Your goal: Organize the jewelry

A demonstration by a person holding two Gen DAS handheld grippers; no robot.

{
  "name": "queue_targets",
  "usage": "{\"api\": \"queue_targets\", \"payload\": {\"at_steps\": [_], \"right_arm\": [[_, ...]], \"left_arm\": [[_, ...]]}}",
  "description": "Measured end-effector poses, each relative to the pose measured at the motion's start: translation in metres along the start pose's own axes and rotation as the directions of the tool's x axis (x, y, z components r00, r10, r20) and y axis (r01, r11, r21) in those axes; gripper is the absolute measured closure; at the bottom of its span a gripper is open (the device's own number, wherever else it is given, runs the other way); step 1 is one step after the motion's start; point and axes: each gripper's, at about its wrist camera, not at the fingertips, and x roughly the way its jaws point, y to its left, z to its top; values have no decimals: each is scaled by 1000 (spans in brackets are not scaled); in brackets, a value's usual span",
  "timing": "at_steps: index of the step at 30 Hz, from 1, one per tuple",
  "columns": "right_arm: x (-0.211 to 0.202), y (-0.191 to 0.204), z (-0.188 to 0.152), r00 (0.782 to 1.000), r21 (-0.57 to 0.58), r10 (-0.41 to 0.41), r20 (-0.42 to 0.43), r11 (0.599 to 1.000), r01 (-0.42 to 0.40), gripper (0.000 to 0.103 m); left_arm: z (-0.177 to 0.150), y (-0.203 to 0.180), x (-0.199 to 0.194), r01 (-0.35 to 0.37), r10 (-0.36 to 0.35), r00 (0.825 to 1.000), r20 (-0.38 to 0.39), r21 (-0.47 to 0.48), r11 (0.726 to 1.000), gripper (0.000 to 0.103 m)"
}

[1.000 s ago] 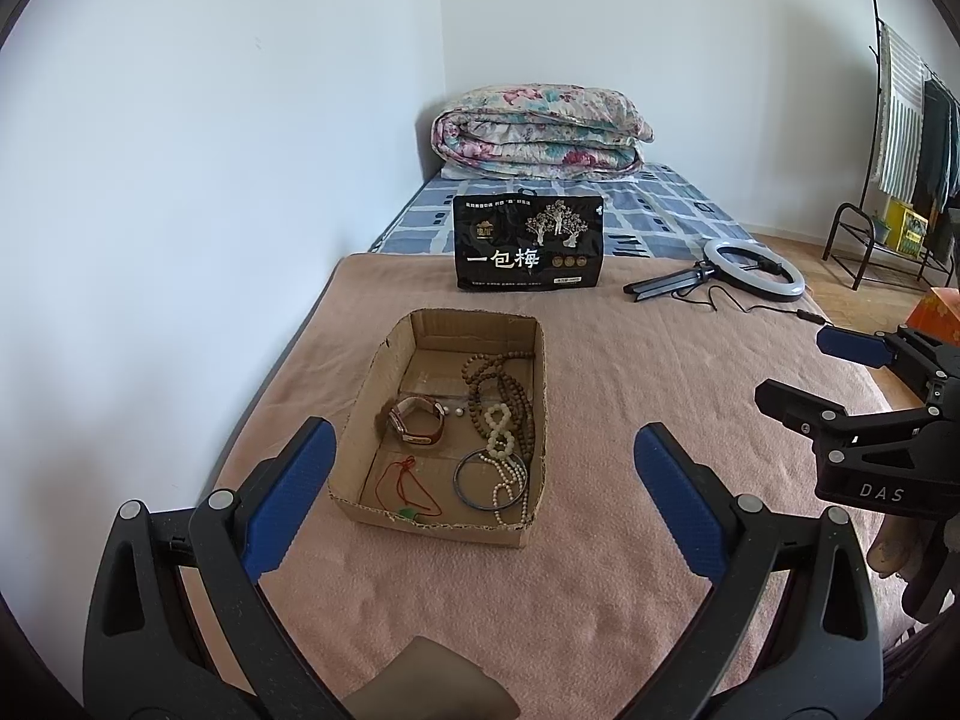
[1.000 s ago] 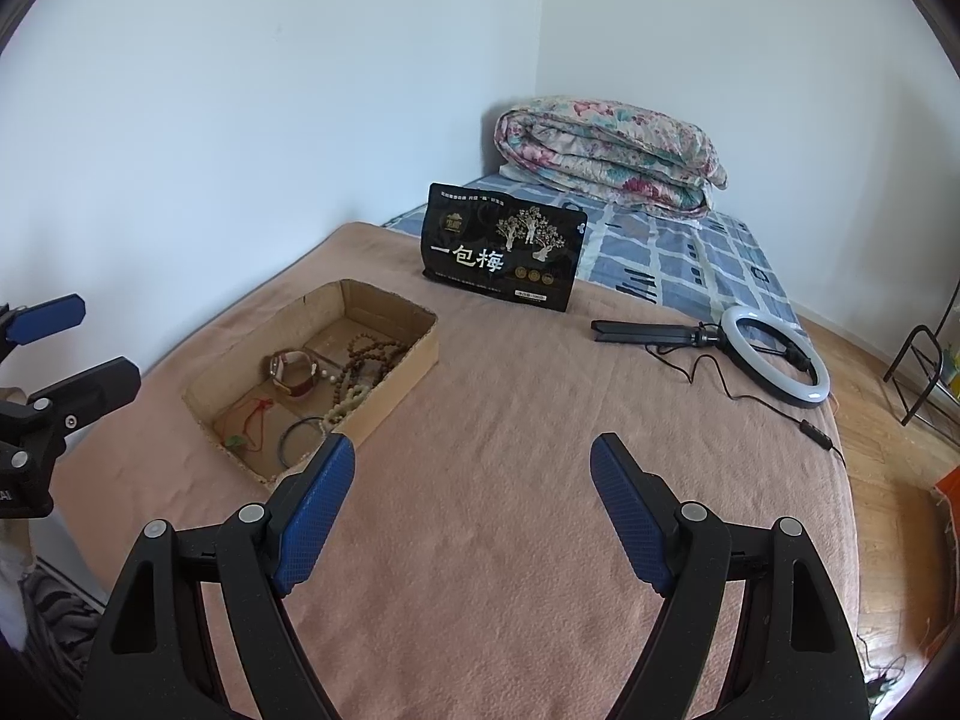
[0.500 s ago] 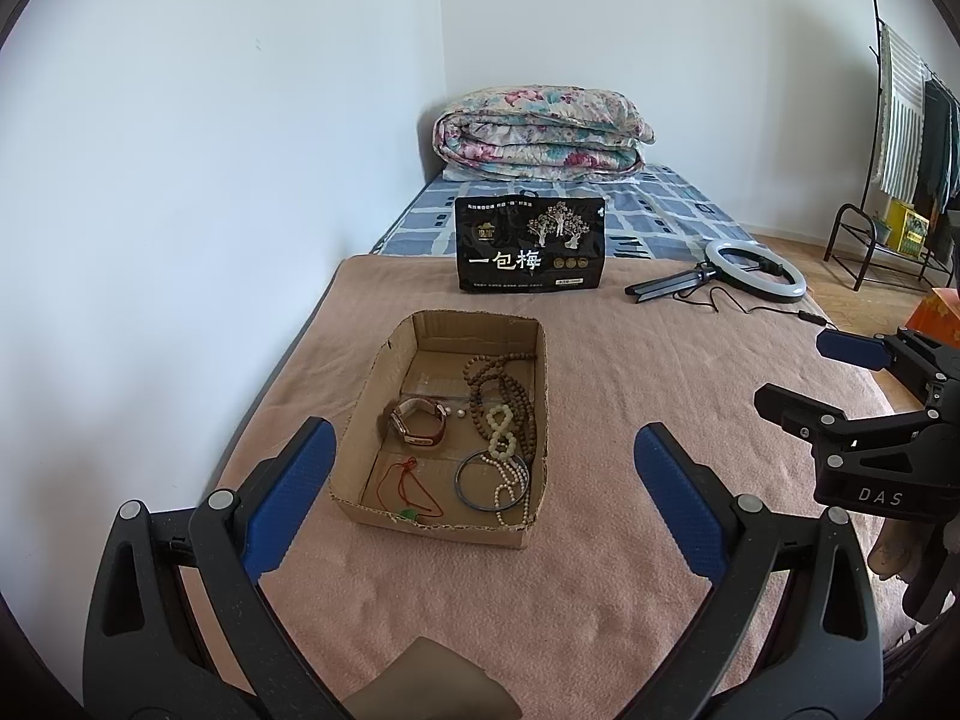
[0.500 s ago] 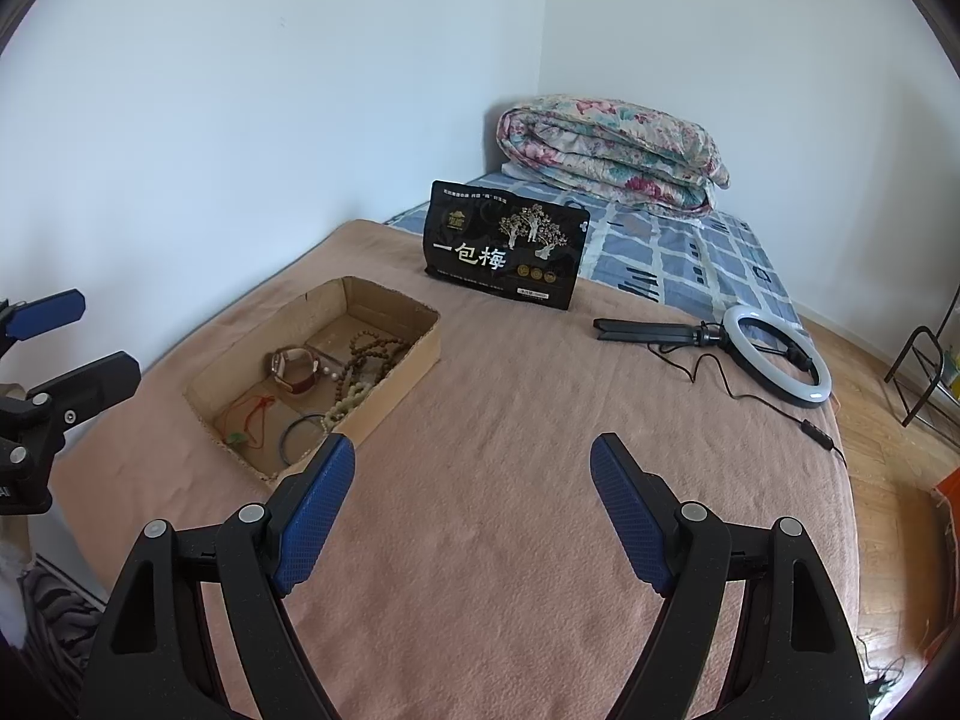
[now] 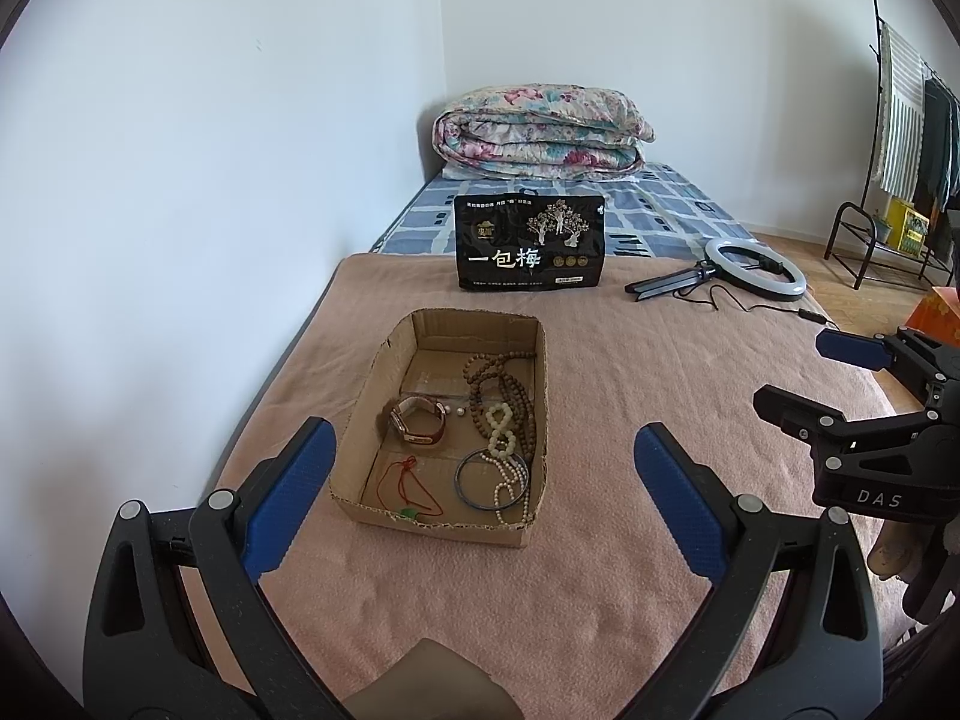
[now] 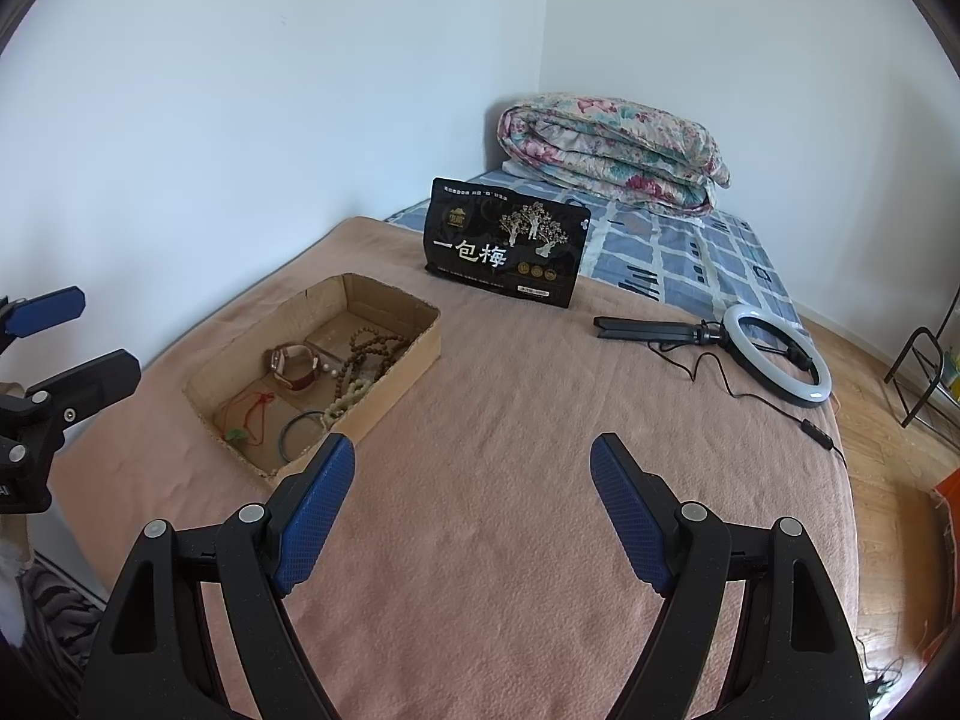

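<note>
A shallow cardboard box [image 5: 536,354] lies on the pink blanket and also shows in the right wrist view [image 6: 420,348]. Inside are a brown-strapped watch [image 5: 417,420], a long brown bead necklace [image 5: 501,387], a pale bead bracelet [image 5: 501,435], a dark bangle [image 5: 474,480] and a red cord with a green pendant [image 5: 411,495]. My left gripper [image 5: 483,450] is open and empty, held above the blanket just in front of the box. My right gripper [image 6: 471,471] is open and empty, to the right of the box.
A black snack bag [image 5: 529,249] stands behind the box. A ring light on a folded tripod [image 5: 753,270] lies at the back right with its cable. A folded floral quilt [image 5: 540,135] sits by the far wall. The bed's right edge drops to a wooden floor [image 6: 888,420].
Both grippers have stayed open and almost still; the views have shifted only slightly.
</note>
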Motion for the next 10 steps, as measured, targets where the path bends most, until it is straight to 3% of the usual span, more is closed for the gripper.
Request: {"api": "queue_targets", "payload": {"at_steps": [10], "right_arm": [[1, 0, 0, 1000, -2, 0, 0, 1000, 0, 22]], "left_arm": [[-2, -1, 7, -10, 11, 1000, 11, -3, 1000, 2]]}}
